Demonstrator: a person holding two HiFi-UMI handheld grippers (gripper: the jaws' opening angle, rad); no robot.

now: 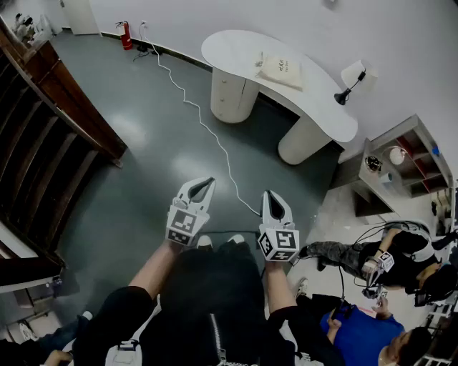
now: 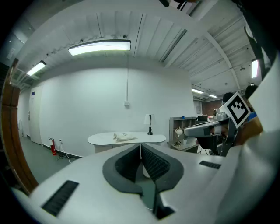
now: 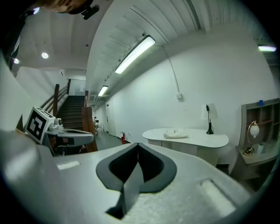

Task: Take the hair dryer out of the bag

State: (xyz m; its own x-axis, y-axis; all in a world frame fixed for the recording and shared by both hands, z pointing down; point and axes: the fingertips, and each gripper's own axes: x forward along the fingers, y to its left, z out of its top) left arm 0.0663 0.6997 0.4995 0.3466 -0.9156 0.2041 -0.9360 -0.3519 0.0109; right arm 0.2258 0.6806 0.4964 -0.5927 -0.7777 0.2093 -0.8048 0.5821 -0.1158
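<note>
A long ceiling tube light (image 2: 99, 47) glows above my left claw (image 2: 141, 148), and a strip light (image 3: 134, 54) above my right claw (image 3: 138, 146). The room is bright and even. From my head the grey floor (image 1: 143, 200) shows pale patches of sheen and only faint shadows. All views bow strongly, with black rounded corners in both gripper views. The claw shells nearest the lens look soft and grainy.

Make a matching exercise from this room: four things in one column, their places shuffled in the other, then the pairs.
Things
1. cloth bag
2. table lamp
3. fire extinguisher
4. white cable

Places
A. stands on the floor against the wall
B. runs loose across the floor
C. lies near the middle of the white table
D. stands at one end of the table

Pairs: 1-C; 2-D; 3-A; 4-B
</note>
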